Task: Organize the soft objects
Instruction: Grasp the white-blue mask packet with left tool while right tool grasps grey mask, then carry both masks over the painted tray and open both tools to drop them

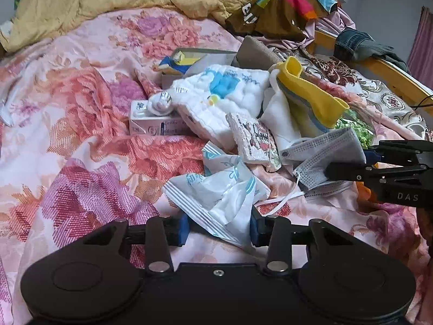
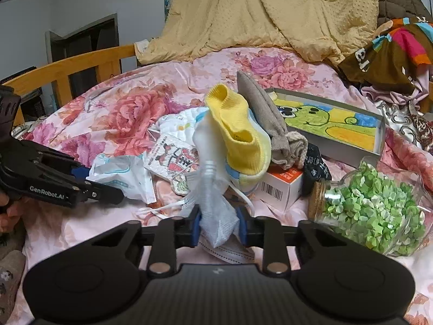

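Observation:
A heap of soft things lies on the floral bed. My left gripper (image 1: 218, 228) is shut on a crumpled white and blue plastic wrapper (image 1: 222, 189), also in the right wrist view (image 2: 121, 174). My right gripper (image 2: 218, 228) is shut on a grey face mask (image 2: 216, 216), lifted a little; the mask shows in the left wrist view (image 1: 324, 154) with the right gripper (image 1: 351, 168) on its edge. Behind lie a yellow sock (image 2: 238, 138), a white sock (image 2: 205, 140), a grey sock (image 2: 259, 113), a white quilted cloth (image 1: 227, 94) and a small cartoon towel (image 1: 257, 140).
A jar of green paper stars (image 2: 379, 205) lies at the right. An orange and white box (image 2: 281, 187), a box with a green drawing (image 2: 333, 124) and a milk carton (image 1: 151, 122) sit in the heap. A yellow quilt (image 2: 270, 13) and the wooden bed rail (image 2: 67, 67) lie behind.

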Demonstrator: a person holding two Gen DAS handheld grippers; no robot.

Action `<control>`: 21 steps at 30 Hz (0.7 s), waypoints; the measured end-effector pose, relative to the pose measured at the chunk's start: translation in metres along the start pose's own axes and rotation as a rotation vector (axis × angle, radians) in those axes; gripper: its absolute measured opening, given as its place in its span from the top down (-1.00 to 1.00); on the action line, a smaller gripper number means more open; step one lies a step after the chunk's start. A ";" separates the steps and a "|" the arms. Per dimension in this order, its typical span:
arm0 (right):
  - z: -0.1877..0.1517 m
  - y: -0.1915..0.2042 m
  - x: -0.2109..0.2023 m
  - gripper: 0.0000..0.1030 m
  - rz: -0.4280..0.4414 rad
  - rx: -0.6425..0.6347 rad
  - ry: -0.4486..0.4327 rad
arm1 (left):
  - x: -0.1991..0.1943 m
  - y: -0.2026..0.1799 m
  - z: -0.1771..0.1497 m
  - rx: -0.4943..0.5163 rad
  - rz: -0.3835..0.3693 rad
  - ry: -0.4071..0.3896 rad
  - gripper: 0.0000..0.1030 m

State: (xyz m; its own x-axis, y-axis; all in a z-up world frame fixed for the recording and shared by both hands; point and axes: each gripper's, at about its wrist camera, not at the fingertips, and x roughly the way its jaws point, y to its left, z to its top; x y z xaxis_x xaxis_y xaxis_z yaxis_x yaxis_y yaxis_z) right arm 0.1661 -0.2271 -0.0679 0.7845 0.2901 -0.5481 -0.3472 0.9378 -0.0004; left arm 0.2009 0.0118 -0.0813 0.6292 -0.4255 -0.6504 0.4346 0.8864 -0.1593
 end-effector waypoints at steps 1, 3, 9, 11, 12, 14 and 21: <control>0.000 0.001 -0.001 0.53 0.002 -0.004 -0.006 | -0.002 -0.002 0.000 0.003 0.009 -0.008 0.19; 0.001 0.003 -0.005 0.56 0.004 -0.012 -0.016 | -0.005 -0.005 -0.001 0.002 0.031 -0.023 0.21; 0.003 0.005 -0.020 0.58 0.003 0.004 -0.067 | -0.021 -0.011 0.001 -0.026 0.047 -0.062 0.22; 0.005 0.005 -0.027 0.58 -0.009 0.012 -0.093 | -0.027 -0.014 0.003 -0.029 0.049 -0.077 0.22; 0.006 0.005 -0.031 0.58 -0.015 0.016 -0.109 | -0.030 -0.015 0.004 -0.033 0.053 -0.088 0.22; 0.008 0.003 -0.039 0.58 -0.018 0.025 -0.140 | -0.035 -0.019 0.007 -0.044 0.052 -0.107 0.21; 0.021 0.000 -0.066 0.58 -0.062 0.022 -0.270 | -0.049 -0.039 0.017 -0.051 0.037 -0.168 0.21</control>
State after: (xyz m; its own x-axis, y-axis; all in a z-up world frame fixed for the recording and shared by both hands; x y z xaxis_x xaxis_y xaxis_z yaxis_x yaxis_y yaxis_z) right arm 0.1249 -0.2424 -0.0143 0.9135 0.2695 -0.3047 -0.2851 0.9585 -0.0069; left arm 0.1639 -0.0050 -0.0305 0.7450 -0.4129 -0.5239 0.3783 0.9084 -0.1779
